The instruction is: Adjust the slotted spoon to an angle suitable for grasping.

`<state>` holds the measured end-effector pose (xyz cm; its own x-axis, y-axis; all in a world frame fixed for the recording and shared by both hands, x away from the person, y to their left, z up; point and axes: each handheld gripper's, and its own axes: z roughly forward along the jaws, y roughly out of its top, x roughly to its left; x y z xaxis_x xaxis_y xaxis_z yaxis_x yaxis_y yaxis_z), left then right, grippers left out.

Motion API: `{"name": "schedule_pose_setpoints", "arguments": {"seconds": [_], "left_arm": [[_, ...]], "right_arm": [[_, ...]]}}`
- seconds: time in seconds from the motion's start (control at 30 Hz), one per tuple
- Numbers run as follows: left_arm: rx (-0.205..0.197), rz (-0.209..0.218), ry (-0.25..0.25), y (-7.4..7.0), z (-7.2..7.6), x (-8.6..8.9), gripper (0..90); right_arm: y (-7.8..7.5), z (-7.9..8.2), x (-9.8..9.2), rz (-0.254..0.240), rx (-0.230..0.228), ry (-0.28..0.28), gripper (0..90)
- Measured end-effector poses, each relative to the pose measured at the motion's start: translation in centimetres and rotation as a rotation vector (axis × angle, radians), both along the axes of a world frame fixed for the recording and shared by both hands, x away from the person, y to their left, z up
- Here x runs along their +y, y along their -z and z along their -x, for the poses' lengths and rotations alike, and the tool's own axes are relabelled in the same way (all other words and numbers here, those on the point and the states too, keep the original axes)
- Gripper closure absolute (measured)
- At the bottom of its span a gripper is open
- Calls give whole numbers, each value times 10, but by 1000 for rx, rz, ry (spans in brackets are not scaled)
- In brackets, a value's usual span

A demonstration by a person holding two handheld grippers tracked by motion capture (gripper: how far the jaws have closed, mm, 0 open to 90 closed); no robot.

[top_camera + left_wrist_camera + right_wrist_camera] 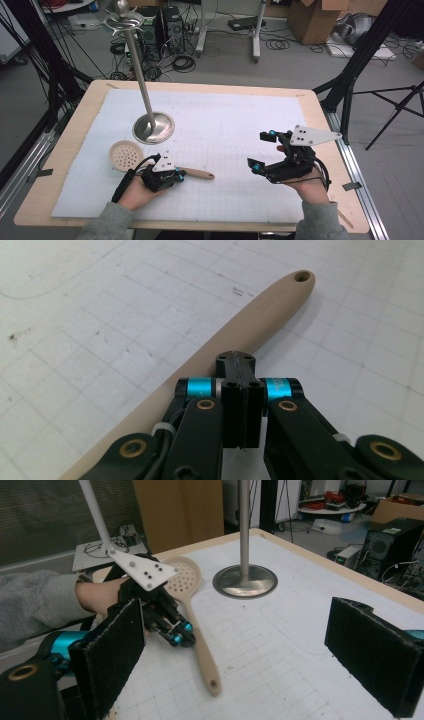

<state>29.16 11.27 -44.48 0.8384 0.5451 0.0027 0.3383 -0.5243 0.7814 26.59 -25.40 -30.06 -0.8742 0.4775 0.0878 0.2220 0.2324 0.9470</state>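
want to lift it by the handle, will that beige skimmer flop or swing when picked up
The skimmer looks like one rigid moulded piece, so probably stiff and light. Its round perforated head outweighs the slim handle, so it may dip head-down. The smooth handle might slip or twist.

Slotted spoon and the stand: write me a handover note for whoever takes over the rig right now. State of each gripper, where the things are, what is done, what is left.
Left gripper: jaws shut on the handle of the beige slotted spoon, about midway along it.
Right gripper: jaws wide open, nothing between them, held above the mat at the right.
Spoon: appears to lie flat on the white grid mat, bowl toward the left, handle end with its hole pointing right.
Metal stand: upright on the mat just behind the spoon's bowl, hooks at its top.
Done: spoon gripped.
Left: probably lift it and hang it on the stand by the handle hole; nothing hangs there yet.
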Motion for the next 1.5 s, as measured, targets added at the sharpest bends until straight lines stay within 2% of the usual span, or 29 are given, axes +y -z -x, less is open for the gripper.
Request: {"name": "schedule_pose_setpoints", "arguments": {"seconds": [0.23,0.43,0.47,0.5,0.6,0.63,0.77,0.87,0.93,1.1,1.17,1.33,1.47,1.5], "left_arm": [[-12,2,-48,3,-15,-10,897],[-26,14,-44,-2,-11,-1,897],[-35,31,-56,-7,-9,10,897],[-35,31,-56,-7,-9,10,897],[-39,49,-91,-18,-7,34,897],[-39,49,-91,-18,-7,34,897],[-32,66,-165,-19,-13,55,897],[-30,56,-177,-16,-15,56,897],[-13,49,-183,-13,-20,54,897],[-11,-11,-195,-14,-28,45,897],[-11,-22,-209,-14,-30,44,897],[6,-50,-261,-8,-37,53,897],[26,-65,-282,-4,-38,63,898],[29,-48,-288,-3,-37,66,898]], "right_arm": [[0,0,-1,-3,3,-4,82],[-2,1,-4,-12,1,2,82],[-2,0,-5,-17,0,3,81],[-2,0,-5,-17,0,3,81],[0,-1,-3,-8,-2,3,82],[0,-1,-3,-8,-2,3,82],[-1,0,-1,-4,-1,0,81],[-1,0,0,-1,1,-1,81],[0,-1,0,3,-2,0,81],[0,-1,-2,-3,4,0,81],[-1,0,-3,-6,6,3,82],[-1,1,-2,-5,0,-3,81],[-1,0,-2,-5,2,-3,82],[0,0,-1,-4,3,-4,82]]}}
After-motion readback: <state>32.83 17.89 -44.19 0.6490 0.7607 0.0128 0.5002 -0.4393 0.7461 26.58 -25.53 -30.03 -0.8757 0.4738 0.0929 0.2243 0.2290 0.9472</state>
